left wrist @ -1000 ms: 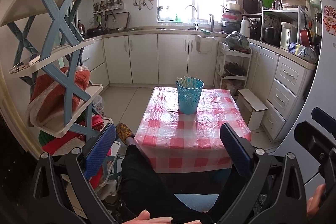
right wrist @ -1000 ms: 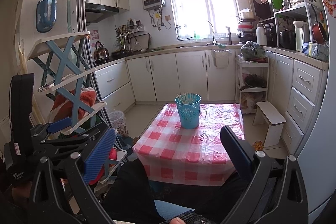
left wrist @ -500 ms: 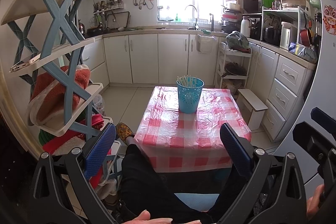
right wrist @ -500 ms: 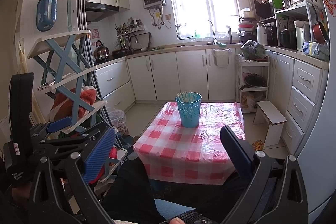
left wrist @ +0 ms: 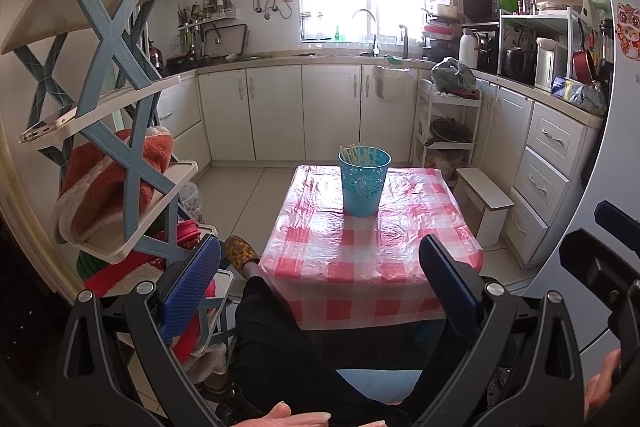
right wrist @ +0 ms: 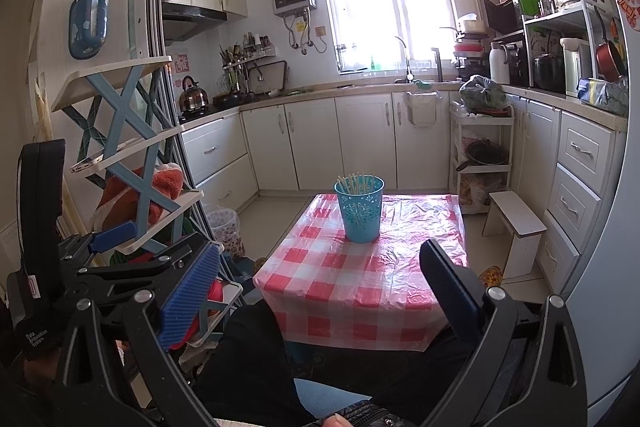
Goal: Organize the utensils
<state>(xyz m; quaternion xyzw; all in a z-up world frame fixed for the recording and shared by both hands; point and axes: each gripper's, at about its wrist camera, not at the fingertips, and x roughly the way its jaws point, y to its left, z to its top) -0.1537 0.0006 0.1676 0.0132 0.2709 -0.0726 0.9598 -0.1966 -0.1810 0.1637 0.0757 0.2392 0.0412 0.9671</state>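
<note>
2 hand-held grippers held back from the counter [left wrist: 372, 247], both empty.
Left hand-held gripper [left wrist: 320, 279] and right hand-held gripper [right wrist: 320, 283] gape wide; the cup [left wrist: 364, 183] of sticks [left wrist: 354, 151] stands upright mid-counter, well apart.

Inside the blue cup [left wrist: 364, 183] I see only the tips of thin sticks [left wrist: 355, 151], too small to name. My legs [left wrist: 280, 347] hide the table's [left wrist: 360, 267] near underside; frame edges crop my hand [left wrist: 296, 419].
</note>
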